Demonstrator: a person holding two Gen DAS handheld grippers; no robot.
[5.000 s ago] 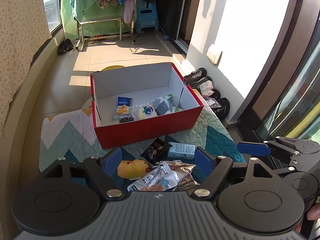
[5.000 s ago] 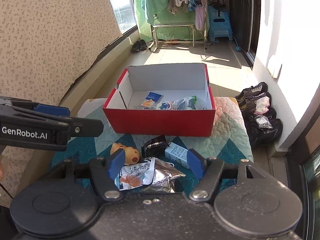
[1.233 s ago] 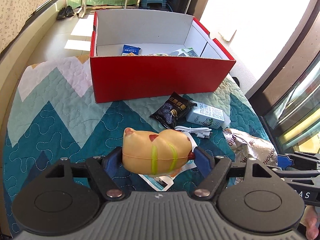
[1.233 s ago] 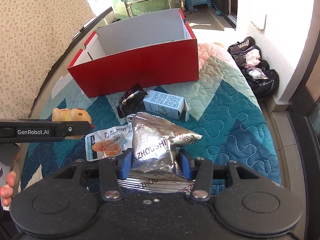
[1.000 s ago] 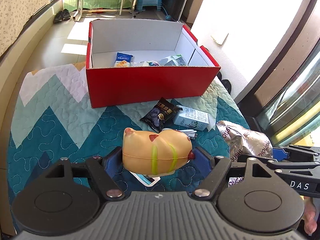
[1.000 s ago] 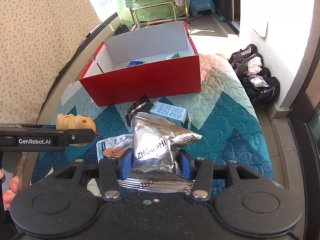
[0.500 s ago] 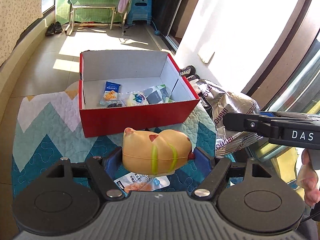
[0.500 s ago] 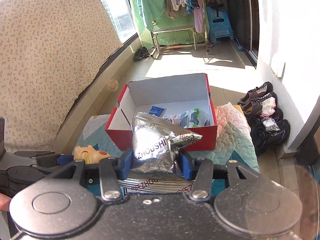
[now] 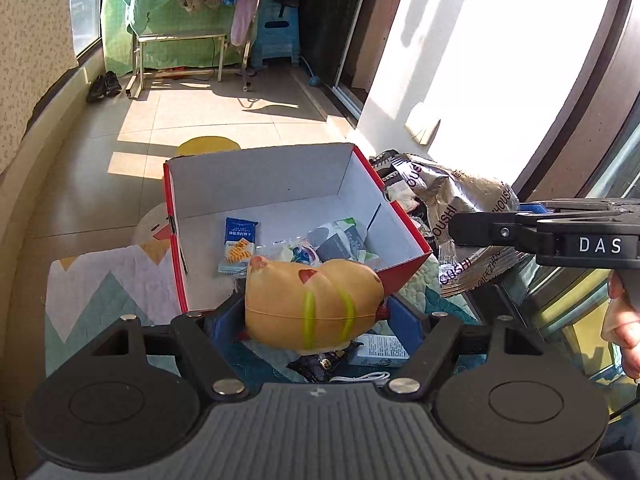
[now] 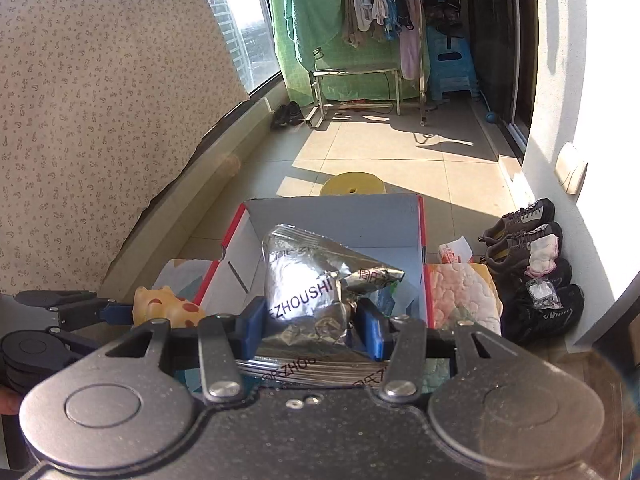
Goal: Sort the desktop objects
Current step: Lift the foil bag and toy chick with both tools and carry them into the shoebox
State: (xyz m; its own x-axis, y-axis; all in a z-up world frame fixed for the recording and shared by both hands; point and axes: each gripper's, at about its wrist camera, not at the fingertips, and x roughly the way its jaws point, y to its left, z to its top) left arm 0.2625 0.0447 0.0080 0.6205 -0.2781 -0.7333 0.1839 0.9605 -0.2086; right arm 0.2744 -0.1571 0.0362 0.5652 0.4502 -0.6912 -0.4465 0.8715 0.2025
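Note:
My left gripper (image 9: 312, 314) is shut on a yellow squishy toy (image 9: 312, 304) and holds it above the near wall of the red box (image 9: 404, 216). The toy also shows in the right wrist view (image 10: 166, 306). My right gripper (image 10: 312, 326) is shut on a silver snack bag (image 10: 308, 280) and holds it above the box (image 10: 422, 248). In the left wrist view the bag (image 9: 460, 200) hangs just right of the box's right wall. Several snack packets (image 9: 240, 240) lie inside the box.
A white carton (image 9: 380, 350), a dark packet (image 9: 320, 362) and a white cable (image 9: 360, 378) lie on the quilted table cover (image 9: 104, 276) below the left gripper. Shoes (image 10: 524, 248) stand on the floor right of the table. A yellow stool (image 10: 354, 184) is behind the box.
Both grippers have risen and moved forward with their loads. The toy now overlaps the box's near wall, and the silver bag has come closer to the box's right side.

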